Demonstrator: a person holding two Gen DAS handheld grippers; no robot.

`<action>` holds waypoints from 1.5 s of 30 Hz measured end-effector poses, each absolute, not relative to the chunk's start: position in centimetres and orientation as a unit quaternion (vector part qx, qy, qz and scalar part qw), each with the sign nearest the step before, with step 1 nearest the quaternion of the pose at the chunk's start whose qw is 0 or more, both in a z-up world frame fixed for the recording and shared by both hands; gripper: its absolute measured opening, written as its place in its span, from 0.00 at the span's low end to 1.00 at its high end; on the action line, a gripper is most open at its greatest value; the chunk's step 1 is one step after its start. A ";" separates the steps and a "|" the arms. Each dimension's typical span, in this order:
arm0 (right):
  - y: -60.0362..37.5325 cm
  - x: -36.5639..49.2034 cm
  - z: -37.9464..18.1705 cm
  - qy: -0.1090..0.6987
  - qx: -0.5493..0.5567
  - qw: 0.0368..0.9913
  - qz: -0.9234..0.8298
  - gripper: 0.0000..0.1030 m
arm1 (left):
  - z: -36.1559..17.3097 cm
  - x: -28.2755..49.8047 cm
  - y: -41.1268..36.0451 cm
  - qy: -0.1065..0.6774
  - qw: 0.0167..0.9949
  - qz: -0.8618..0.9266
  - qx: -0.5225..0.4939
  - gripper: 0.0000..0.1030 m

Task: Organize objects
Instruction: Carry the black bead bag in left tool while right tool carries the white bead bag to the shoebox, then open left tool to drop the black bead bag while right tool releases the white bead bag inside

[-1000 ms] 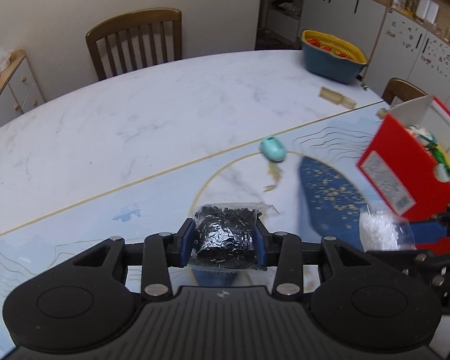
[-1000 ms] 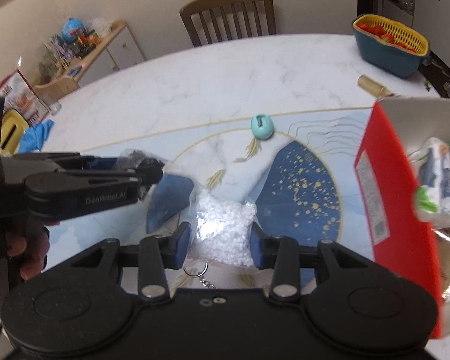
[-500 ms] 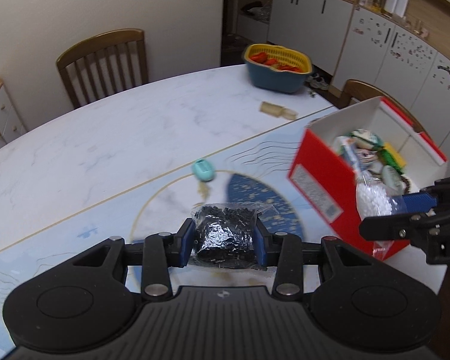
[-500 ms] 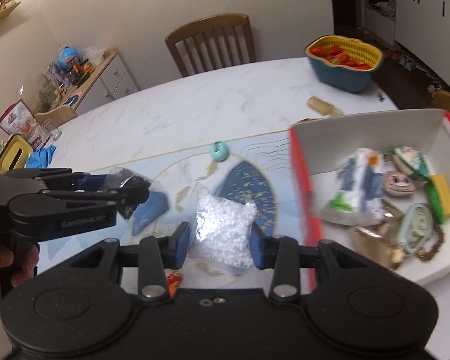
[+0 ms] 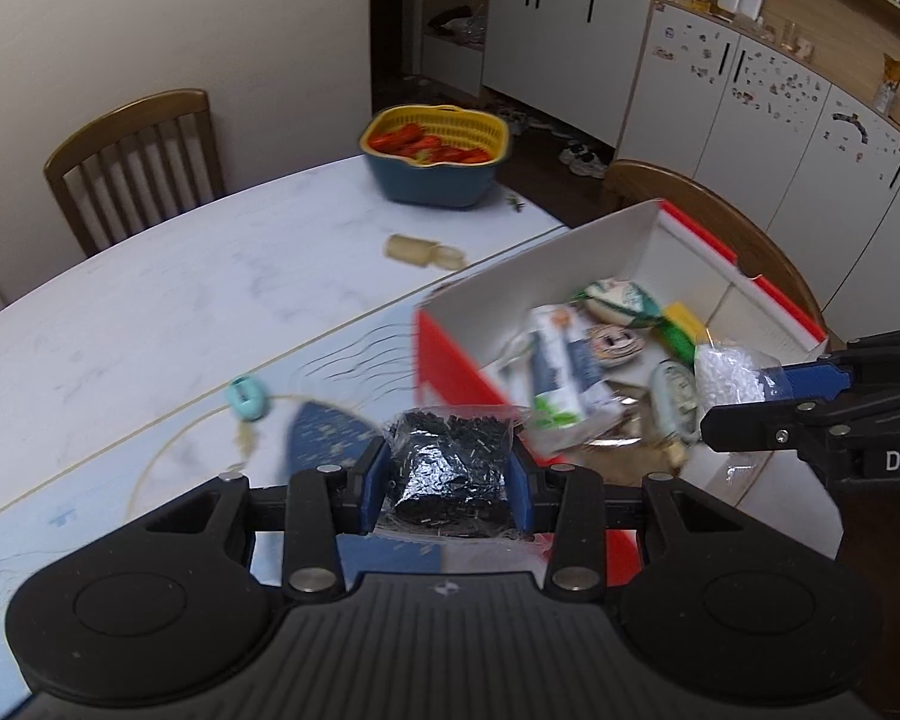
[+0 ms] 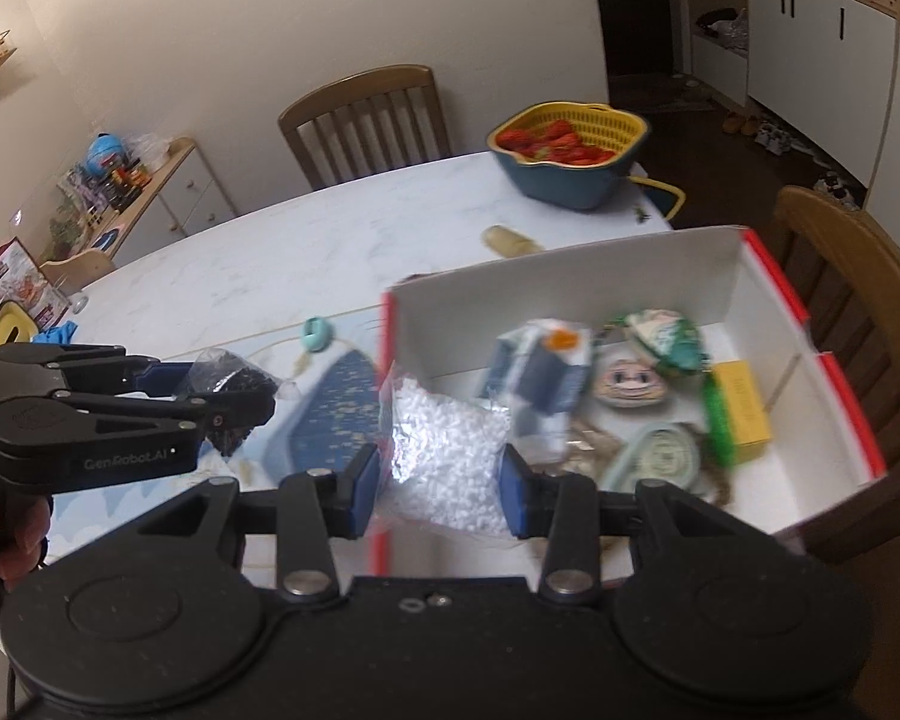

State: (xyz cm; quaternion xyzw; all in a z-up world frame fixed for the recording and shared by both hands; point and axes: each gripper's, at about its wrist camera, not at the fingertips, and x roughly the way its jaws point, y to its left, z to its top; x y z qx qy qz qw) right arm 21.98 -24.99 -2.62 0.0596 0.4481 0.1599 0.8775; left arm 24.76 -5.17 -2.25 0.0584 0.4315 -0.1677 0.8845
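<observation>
Item 1: my left gripper (image 5: 447,483), clenched on a clear bag of black beads (image 5: 448,468), held at 6 o'clock in the left wrist view, raised off the table and just short of the box's near red wall.

Item 2: my right gripper (image 6: 439,489), clamped on a clear bag of white beads (image 6: 447,456), at 6 o'clock in the right wrist view, hanging over the near left corner of the box. From the left wrist it shows at 3 o'clock, over the box's right side.

Item 3: the red-and-white box (image 6: 768,282), open-topped, at 3 o'clock from the right wrist. Contents: a white and blue packet (image 6: 537,372), a round face badge (image 6: 629,387), a yellow block (image 6: 744,411), a round green tin (image 6: 660,459).

Item 4: a blue patterned mat (image 5: 324,438) on the marble table (image 5: 150,312), left of the box.

Item 5: a teal oval object (image 5: 247,399) at 10 o'clock from the left wrist, on the mat's far edge.

Item 6: a tan cylinder (image 5: 417,250) lying beyond, at 12 o'clock.

Item 7: a blue basket with yellow strainer (image 5: 437,156) holding red items, at the table's far edge.

Item 8: a wooden chair (image 5: 132,162) at 11 o'clock, behind the table.
</observation>
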 end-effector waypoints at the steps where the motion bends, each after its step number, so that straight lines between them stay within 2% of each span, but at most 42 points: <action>1: -25.8 22.1 -2.7 0.449 0.060 0.878 0.158 0.38 | -2.3 24.8 -6.0 0.431 0.884 -0.169 0.058 0.38; 16: -33.0 25.1 -6.1 0.464 0.020 0.874 0.142 0.38 | -4.2 27.3 -16.0 0.445 0.874 -0.182 0.067 0.38; 45: -32.0 29.3 -10.9 0.490 -0.067 0.853 0.168 0.39 | -10.3 35.5 -23.8 0.482 0.853 -0.170 0.107 0.39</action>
